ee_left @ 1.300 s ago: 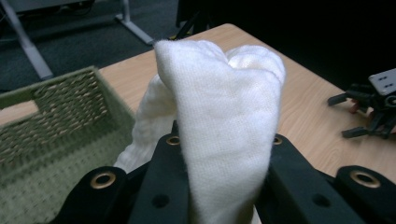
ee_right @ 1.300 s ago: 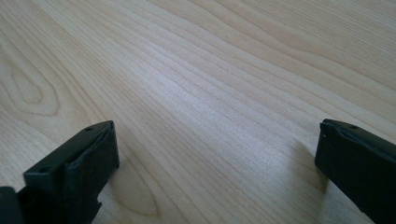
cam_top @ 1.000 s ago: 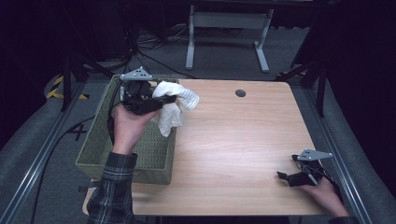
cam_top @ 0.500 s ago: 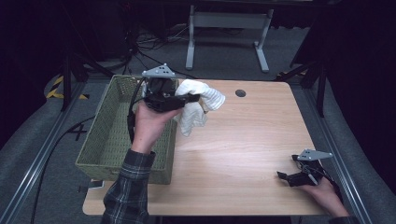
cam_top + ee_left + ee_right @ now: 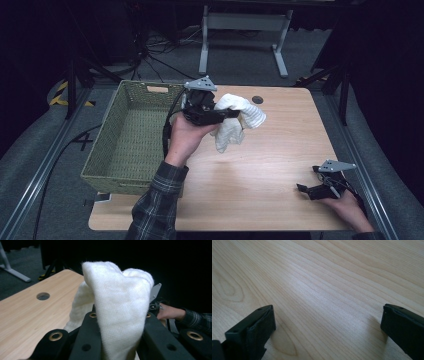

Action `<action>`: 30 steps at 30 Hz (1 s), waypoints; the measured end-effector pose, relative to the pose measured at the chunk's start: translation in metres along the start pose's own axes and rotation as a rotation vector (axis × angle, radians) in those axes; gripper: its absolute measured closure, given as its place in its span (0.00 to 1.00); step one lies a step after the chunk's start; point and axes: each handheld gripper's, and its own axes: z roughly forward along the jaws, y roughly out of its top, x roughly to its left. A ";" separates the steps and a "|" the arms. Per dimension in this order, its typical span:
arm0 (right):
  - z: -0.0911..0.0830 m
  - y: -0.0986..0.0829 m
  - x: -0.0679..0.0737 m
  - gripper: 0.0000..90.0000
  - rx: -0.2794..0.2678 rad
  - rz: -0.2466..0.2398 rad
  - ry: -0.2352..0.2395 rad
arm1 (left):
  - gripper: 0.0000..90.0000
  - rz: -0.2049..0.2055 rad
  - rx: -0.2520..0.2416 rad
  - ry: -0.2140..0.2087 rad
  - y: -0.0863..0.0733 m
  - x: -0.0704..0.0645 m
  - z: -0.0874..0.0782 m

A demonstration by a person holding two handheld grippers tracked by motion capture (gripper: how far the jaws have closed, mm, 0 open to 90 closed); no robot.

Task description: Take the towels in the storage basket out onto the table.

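Your left gripper (image 5: 231, 114) raised, fingers clamped on the white cloth (image 5: 235, 120); right gripper (image 5: 306, 190) low on the tabletop (image 5: 270, 165), fingers apart.

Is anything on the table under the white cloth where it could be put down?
Nothing visible. The left gripper holds the white cloth above bare wood of the table; the green basket is off to one side, the right gripper far off.

Black tongs (image 5: 235, 113), grey top plate, plaid sleeve (image 5: 159, 205).

Lab/studio: black drapes (image 5: 385, 75); floor rails (image 5: 40, 175); loose cables (image 5: 155, 55).
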 end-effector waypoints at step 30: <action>0.000 0.000 0.000 0.00 0.000 -0.001 0.000 | 0.91 0.010 0.154 -0.134 -0.047 -0.021 0.103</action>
